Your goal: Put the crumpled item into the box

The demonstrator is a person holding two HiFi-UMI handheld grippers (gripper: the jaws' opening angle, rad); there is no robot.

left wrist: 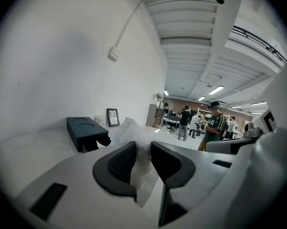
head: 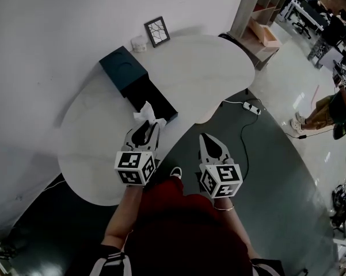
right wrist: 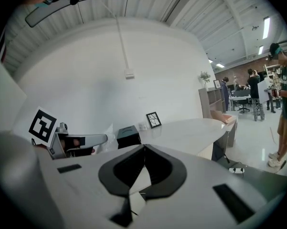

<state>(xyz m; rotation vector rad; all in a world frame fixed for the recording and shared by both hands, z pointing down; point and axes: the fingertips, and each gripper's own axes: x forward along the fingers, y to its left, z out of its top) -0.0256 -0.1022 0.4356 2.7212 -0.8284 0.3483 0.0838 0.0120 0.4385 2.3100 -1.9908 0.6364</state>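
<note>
A crumpled white paper sticks up from between the jaws of my left gripper, which is shut on it over the near part of the pale table. In the left gripper view the crumpled paper is pinched between the dark pads, and the dark box lies ahead to the left. That dark box lies on the table just beyond the paper, its near end open. My right gripper hovers off the table's edge over the dark floor, shut with nothing in it, its tips touching.
A small framed picture and a little white thing stand at the table's far edge against the white wall. A power strip with cable lies on the floor to the right. People stand in the workshop area beyond.
</note>
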